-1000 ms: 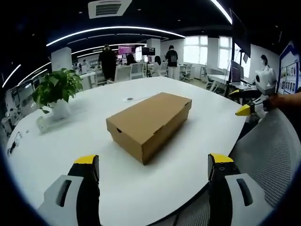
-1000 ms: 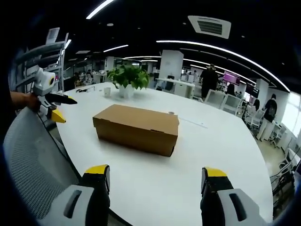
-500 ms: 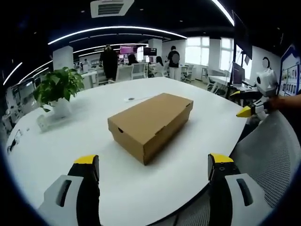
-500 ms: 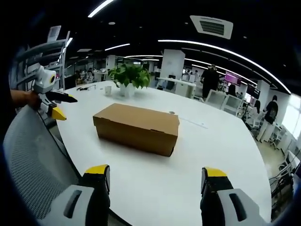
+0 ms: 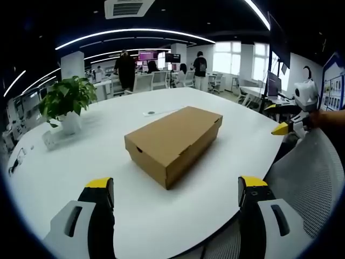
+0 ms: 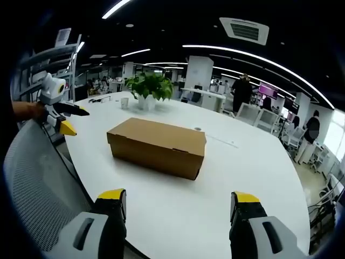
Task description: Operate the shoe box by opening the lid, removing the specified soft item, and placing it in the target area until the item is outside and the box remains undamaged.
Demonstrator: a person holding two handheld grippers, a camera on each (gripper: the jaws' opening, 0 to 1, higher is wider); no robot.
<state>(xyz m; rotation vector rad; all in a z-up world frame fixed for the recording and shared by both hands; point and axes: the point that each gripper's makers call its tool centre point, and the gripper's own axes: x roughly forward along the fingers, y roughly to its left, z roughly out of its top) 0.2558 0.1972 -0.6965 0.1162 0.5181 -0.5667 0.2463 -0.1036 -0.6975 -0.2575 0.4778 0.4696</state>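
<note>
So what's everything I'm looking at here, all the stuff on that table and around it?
Shoe box: one, brown cardboard, lid closed, middle of the table.
Table: one, white, rounded edge.
Potted plant: one, green leaves in a white pot, on the table beyond the box.
Mesh chair: one, grey, at the table's near edge.
Ceiling vent: one, white, overhead.
People: a few, standing by desks at the back of the office.
Left tool: black jaws with yellow tips, open, short of the box, holding nothing.
Right tool: same colours, open, also short of the box, holding nothing.
</note>
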